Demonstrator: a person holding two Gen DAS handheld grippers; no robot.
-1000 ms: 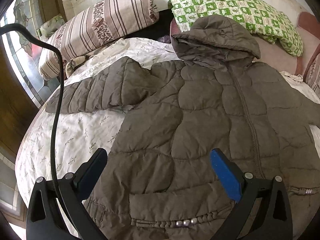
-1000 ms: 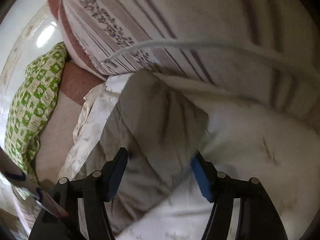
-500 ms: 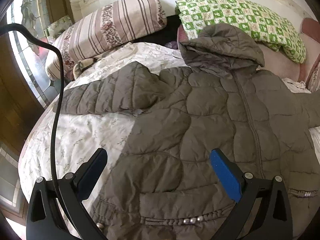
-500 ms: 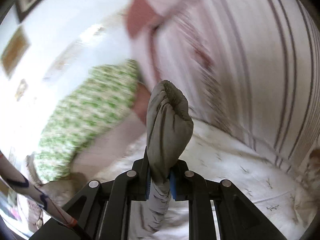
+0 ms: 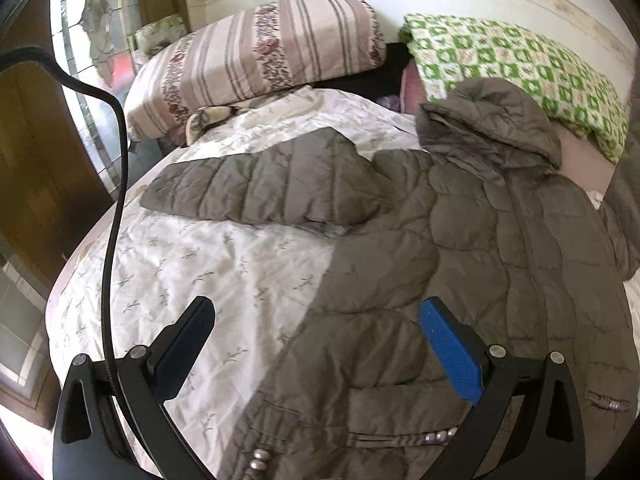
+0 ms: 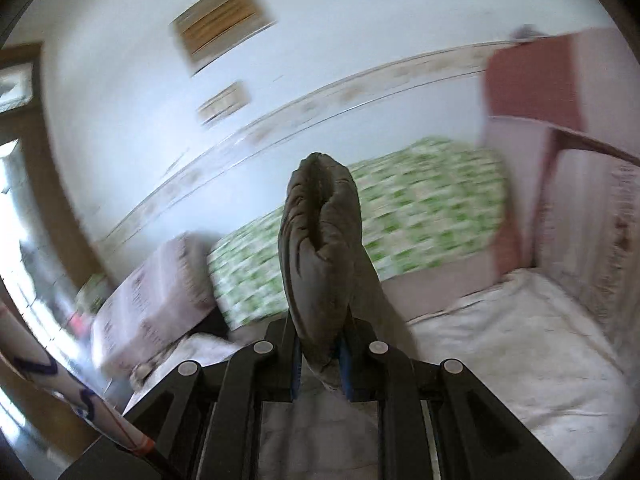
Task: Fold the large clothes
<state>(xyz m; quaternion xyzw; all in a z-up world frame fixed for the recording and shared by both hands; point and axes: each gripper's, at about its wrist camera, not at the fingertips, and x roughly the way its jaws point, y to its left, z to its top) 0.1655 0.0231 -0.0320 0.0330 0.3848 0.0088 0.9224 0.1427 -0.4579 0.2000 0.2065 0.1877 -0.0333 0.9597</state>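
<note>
My right gripper [image 6: 320, 354] is clamped on the cuff of the jacket's sleeve [image 6: 320, 248], which sticks up between its blue pads. My left gripper [image 5: 316, 340] has its fingers [image 5: 450, 348] wide apart, holding nothing, over the jacket's lower front. The grey jacket [image 5: 460, 264] lies face up on the flowered bedspread [image 5: 192, 264], its hood toward the green checked pillow [image 5: 516, 64].

Jacket [image 5: 460, 248] quilted matt cloth; sheet [image 5: 208, 256] crinkled.

No text, label, brand or number is legible anywhere.
</note>
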